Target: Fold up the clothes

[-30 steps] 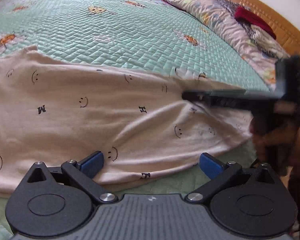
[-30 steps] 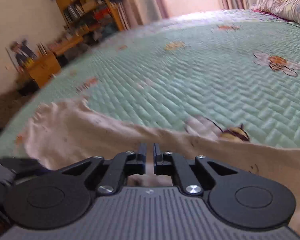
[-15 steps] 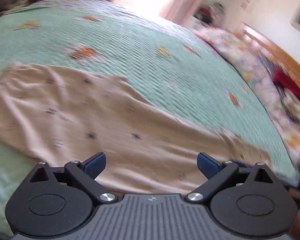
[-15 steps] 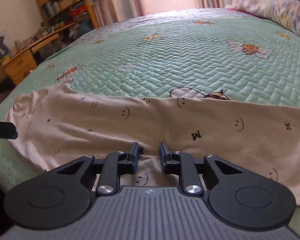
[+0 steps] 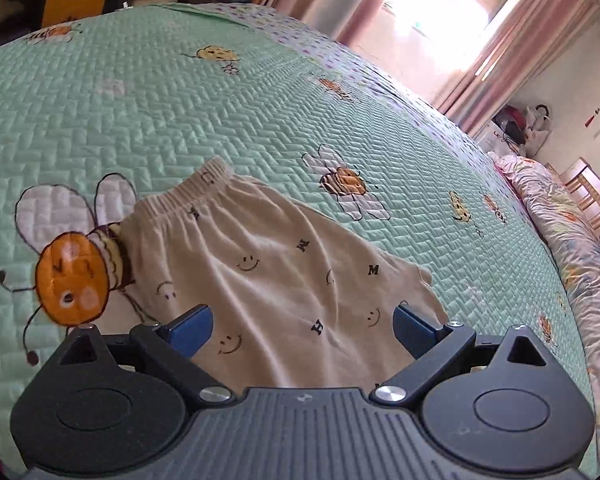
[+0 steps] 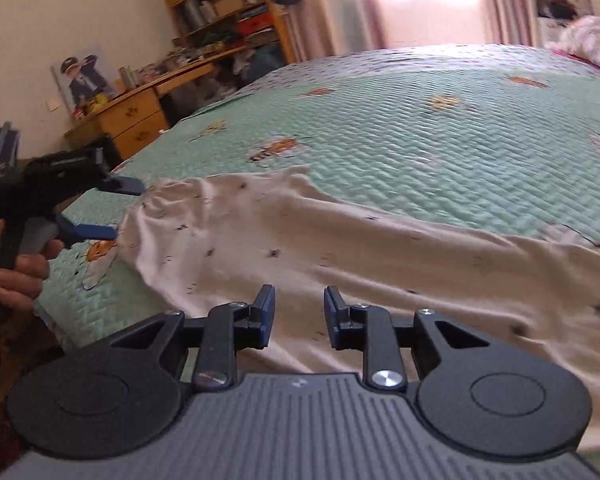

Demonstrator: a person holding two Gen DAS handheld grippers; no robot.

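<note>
The cream shorts (image 5: 268,276) lie flat near the bed's (image 5: 180,112) front edge, ready for folding. My right gripper (image 6: 300,314) has just been opening, nothing between its jaws. My left gripper (image 5: 302,326) hovers released over the waistband end (image 5: 188,192).

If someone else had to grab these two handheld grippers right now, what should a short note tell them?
Left gripper: open, holding nothing, hovering over the waistband end of the beige smiley-print trousers.
Right gripper: jaws have just been opening; partly open over the cloth, gripping nothing.
Trousers lie stretched along the near edge of the green bee quilt, elastic waistband on the left gripper's side.
Done: the garment seems folded lengthwise and laid out, though I can't confirm the layers.
Left: probably fold it across, end to end, and smooth the wrinkles.
</note>
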